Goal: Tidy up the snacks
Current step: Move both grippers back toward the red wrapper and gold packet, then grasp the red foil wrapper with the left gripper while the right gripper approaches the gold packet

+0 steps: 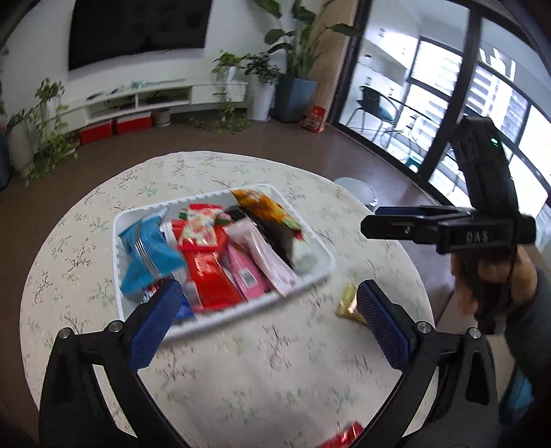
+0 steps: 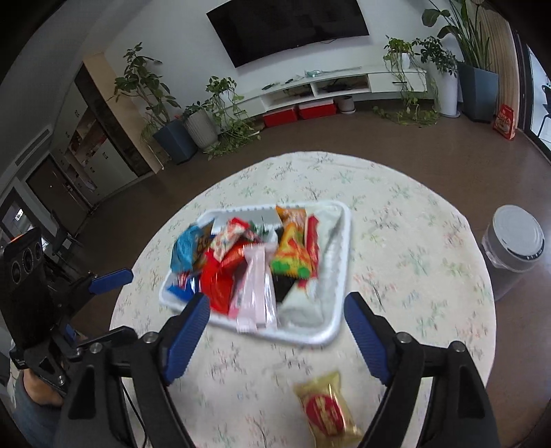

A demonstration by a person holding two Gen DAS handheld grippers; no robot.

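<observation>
- Round table (image 2: 413, 262): covered with a pale cloth printed with small floral sprigs; motion blur softens the pattern in both views.
- White tray (image 2: 339, 303): rectangular plastic with rounded corners and a ribbed inner wall, set near the middle of the table.
- Tray contents: glossy crinkled wrappers piled and overlapping, among them a blue packet (image 1: 148, 255), a red packet (image 1: 210, 272), a pale pink packet (image 2: 255, 289) whose end overhangs the near rim, and an orange-yellow bag (image 1: 265, 206).
- Gold-wrapped snack (image 2: 327, 410): shiny foil pouch with a red round emblem, lying flat on the cloth outside the tray, near the table's front edge and well apart from the pile.
- Left gripper (image 1: 272, 327): black arms with blue textured pads, jaws spread wide, holding nothing; the left pad overlaps the tray's near corner in view.
- Right gripper (image 2: 277, 339): same build, jaws likewise spread and empty, above the cloth between tray and gold snack.
- Surroundings: grey lidded bin (image 2: 516, 248) on the brown floor beside the table; potted plants (image 2: 193, 127), a wall television (image 2: 289, 24), a low white shelf unit (image 2: 327, 86).
</observation>
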